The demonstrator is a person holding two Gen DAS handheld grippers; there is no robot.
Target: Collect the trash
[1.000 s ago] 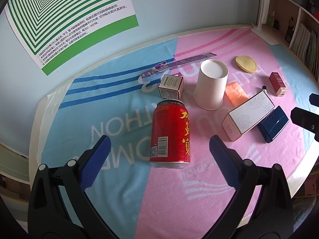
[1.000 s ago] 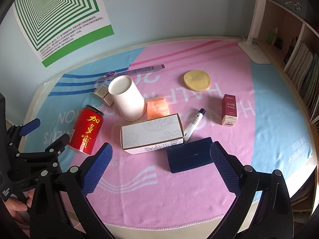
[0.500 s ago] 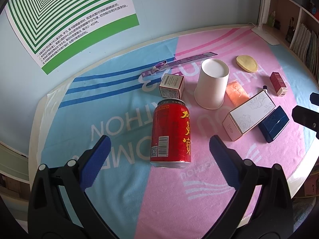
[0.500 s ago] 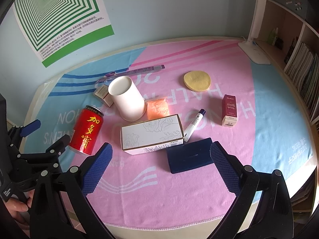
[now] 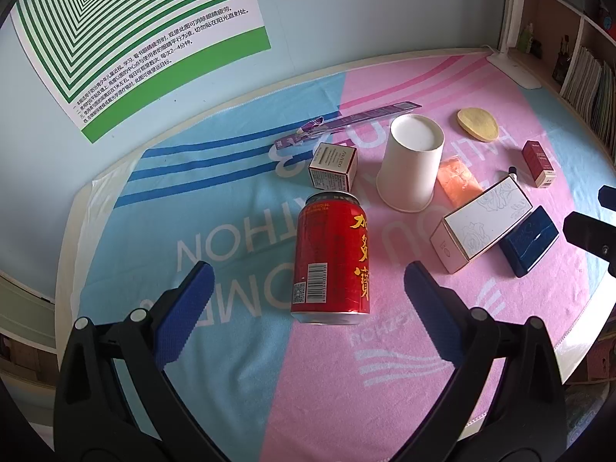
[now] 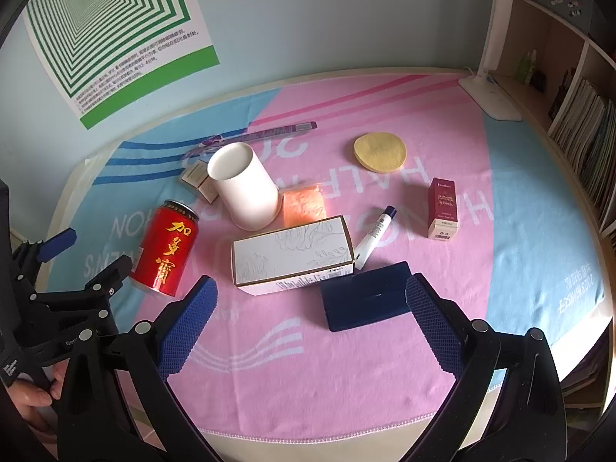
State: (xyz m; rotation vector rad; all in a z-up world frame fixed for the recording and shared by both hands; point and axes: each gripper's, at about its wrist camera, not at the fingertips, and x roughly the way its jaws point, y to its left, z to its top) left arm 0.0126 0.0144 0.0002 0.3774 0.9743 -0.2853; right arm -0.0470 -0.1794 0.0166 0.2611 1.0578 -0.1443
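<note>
Table point(image 6: 546, 208) covered by a pink and light-blue printed cloth point(image 6: 308, 365); a green-and-white striped poster point(image 5: 127, 30) hangs on the wall behind it.

Left gripper point(image 5: 308, 300): jaws wide apart, holding nothing, low over the cloth, with the red can just ahead between the two blue pads point(image 5: 184, 308). In the right wrist view the same gripper point(image 6: 65, 254) shows at the left edge, beside the can and not touching it; a hand point(image 6: 27, 400) holds its body.

Right gripper point(image 6: 308, 315): jaws spread wide, empty, above the near edge of the cloth, with the navy case between and just beyond its fingertips.

Items on the cloth, by size:
- White paper cup point(image 5: 412, 165), upside down, mid-table.
- White flower-print box point(image 6: 292, 256), lying flat, in front of the cup.
- Red can point(image 5: 333, 258), upright, near the blue/pink boundary, left of the long box.
- Navy case point(image 6: 365, 296), flat, just right of and nearer than the long box.
- Purple toothbrush pack point(image 5: 346, 121), behind the cup.
- Yellow round sponge point(image 6: 380, 152), far right of the cup.
- Small white carton point(image 5: 334, 167), between the can and the toothbrush pack, just left of the cup.
- Dark red carton point(image 6: 442, 208), upright, well right.
- Orange packet point(image 6: 304, 208), touching the cup base.
- Small white tube point(image 6: 375, 236), dark cap, beside the long box's right end.
</note>
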